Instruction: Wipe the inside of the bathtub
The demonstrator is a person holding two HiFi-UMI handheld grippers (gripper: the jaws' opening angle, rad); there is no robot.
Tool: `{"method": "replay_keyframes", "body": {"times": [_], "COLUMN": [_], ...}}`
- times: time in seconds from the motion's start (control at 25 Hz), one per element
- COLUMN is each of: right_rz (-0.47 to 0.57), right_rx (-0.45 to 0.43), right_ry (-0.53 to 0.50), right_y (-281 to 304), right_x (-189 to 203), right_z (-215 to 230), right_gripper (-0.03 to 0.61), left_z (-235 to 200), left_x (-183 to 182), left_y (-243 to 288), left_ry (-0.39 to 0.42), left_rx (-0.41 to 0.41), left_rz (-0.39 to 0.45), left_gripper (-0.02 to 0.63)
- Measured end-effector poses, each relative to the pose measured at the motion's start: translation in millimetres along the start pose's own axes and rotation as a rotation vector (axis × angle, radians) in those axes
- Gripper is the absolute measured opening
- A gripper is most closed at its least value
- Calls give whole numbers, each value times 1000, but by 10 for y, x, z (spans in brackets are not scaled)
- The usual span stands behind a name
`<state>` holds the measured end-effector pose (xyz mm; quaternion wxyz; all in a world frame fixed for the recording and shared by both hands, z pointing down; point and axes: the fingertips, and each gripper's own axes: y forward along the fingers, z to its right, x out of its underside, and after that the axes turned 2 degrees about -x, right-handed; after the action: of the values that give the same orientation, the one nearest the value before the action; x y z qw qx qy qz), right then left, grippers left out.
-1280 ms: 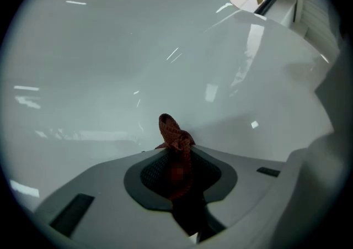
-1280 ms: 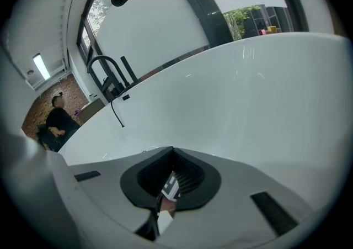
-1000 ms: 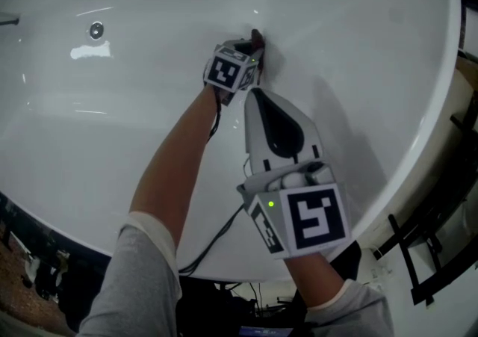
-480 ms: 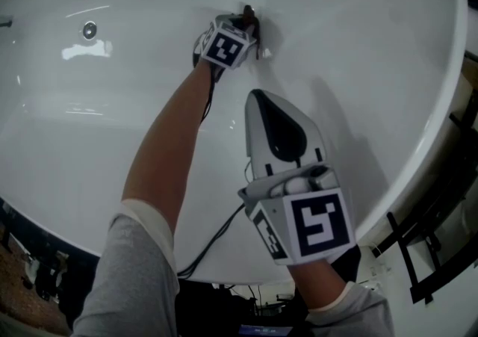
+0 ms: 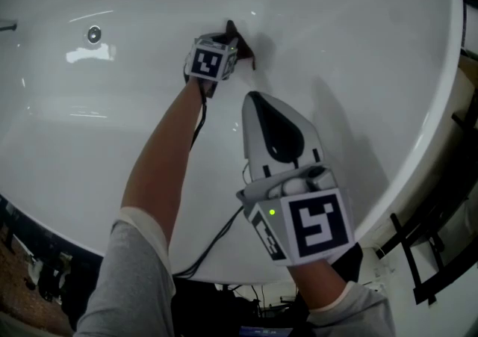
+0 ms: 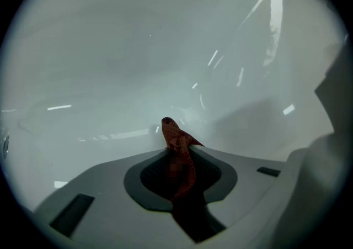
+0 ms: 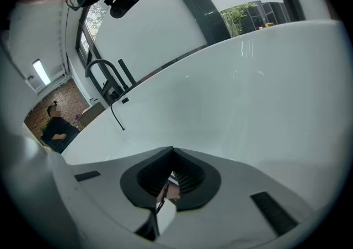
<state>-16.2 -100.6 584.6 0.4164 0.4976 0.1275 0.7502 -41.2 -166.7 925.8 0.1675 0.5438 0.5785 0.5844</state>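
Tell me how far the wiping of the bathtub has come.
Done: cannot tell; the white bathtub shows no wiped patches. In hand: the left gripper, shut on a reddish cloth, holds it to the tub's inside. The right gripper is shut and empty above it. Left: probably most of the inside, including around the drain.

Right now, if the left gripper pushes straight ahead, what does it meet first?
Probably the bathtub wall, with the red cloth in the left gripper touching first; depth is unclear.
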Motion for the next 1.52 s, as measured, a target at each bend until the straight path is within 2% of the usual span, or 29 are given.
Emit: {"method": "replay_keyframes", "body": {"times": [0.16, 0.4, 0.72, 0.84, 0.92, 1.2, 1.4, 1.52], "right_rz": [-8, 4, -1, -6, -10, -59, -69, -78], "right_rx": [12, 13, 17, 15, 26, 112, 111, 108], "right_ry": [3, 0, -9, -21, -39, -84, -112, -180], "right_y": [23, -20, -167, -249, -340, -801, -1306, -1632], "right_x": [67, 32, 18, -25, -79, -294, -563, -737], "right_z": [36, 56, 54, 48, 40, -241, -556, -732], "right_gripper": [9, 9, 9, 9, 9, 9, 9, 9], "left_z": [-161, -160, 72, 144, 304, 749, 1113, 1294], "left_x": [-326, -248, 265, 115, -55, -424, -666, -833], "left_y": [125, 97, -46, -230, -459, -1642, -2664, -3320], "left_ry": [48, 85, 40, 2, 4, 9, -2, 0], "left_rx": [-34, -63, -33, -11, 23, 69, 80, 68], "left_rz": [-15, -36, -85, -17, 47, 145, 198, 239], "left_gripper": [86, 86, 86, 88, 89, 89, 89, 89]}}
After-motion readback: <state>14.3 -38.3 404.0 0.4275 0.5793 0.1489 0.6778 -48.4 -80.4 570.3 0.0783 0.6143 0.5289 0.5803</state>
